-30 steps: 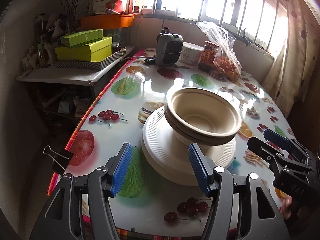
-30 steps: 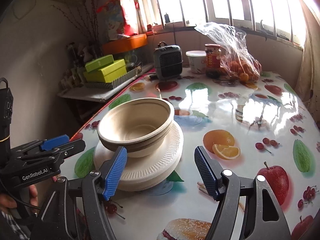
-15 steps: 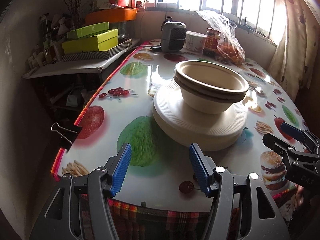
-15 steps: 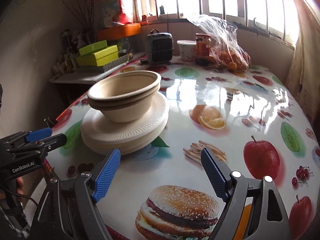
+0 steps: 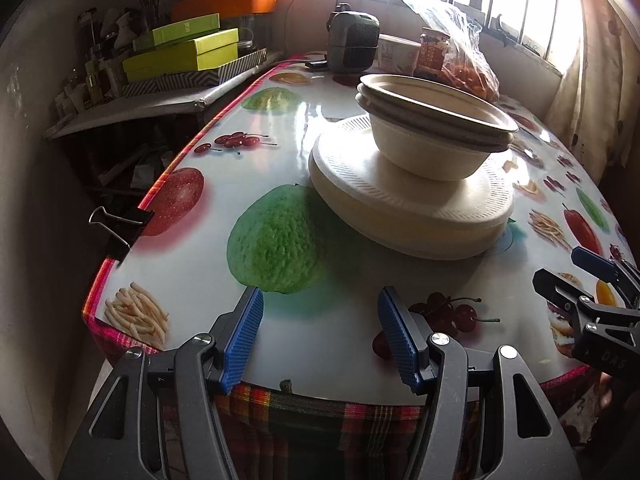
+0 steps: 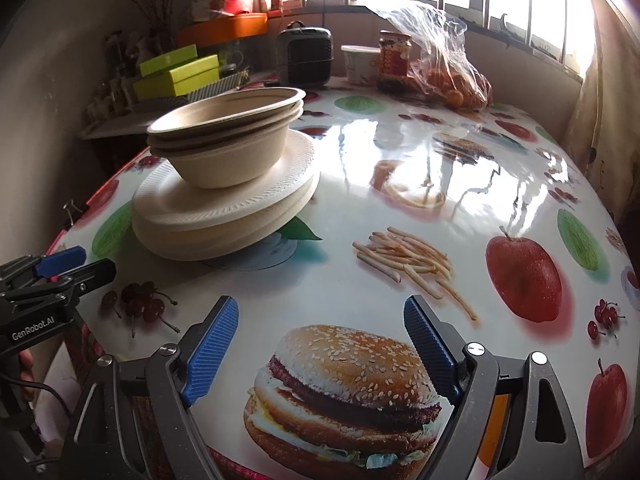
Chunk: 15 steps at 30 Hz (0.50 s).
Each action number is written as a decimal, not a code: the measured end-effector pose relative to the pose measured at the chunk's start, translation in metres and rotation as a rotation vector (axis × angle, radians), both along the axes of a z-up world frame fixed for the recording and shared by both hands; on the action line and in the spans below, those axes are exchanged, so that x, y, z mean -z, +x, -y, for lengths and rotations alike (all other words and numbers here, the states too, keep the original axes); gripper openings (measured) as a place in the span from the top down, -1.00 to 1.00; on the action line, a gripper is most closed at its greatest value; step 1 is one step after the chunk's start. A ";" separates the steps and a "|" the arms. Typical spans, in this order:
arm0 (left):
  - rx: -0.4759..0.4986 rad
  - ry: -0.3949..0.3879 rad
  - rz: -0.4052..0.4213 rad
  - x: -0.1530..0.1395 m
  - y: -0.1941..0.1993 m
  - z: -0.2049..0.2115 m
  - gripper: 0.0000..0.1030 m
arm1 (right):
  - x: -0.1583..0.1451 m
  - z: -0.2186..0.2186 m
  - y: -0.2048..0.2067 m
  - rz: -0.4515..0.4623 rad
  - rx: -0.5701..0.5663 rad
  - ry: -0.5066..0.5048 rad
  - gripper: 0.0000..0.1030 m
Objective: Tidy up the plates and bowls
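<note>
Our left gripper hangs spread and empty, our right gripper just opened wider, nothing between. Ahead sit nested bowls atop stacked plates; we should approach level, pinching one rim.

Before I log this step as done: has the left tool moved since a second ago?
Yes. The left tool has pulled back from the stack of plates: its tips were at the stack's rim and are now near the table's edge.
</note>
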<state>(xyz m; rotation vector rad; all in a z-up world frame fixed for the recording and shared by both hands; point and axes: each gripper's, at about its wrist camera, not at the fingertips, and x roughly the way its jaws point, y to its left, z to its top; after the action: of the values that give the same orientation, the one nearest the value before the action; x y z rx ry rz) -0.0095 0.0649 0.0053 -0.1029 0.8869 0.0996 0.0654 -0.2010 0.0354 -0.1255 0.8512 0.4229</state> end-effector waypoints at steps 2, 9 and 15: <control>-0.002 -0.002 -0.010 0.003 0.002 -0.001 -0.18 | 0.003 0.001 0.001 -0.010 0.007 -0.003 -0.67; -0.010 0.028 -0.001 0.007 0.004 0.005 -0.27 | 0.009 0.001 0.004 -0.019 0.011 -0.016 -0.74; -0.021 0.029 0.011 0.008 0.006 0.005 -0.34 | 0.011 0.004 0.004 -0.001 0.030 -0.025 -0.83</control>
<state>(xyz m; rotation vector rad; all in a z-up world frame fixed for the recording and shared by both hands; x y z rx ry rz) -0.0034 0.0600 -0.0029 -0.0860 0.8736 0.1311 0.0697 -0.2048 0.0240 -0.1354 0.8590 0.3844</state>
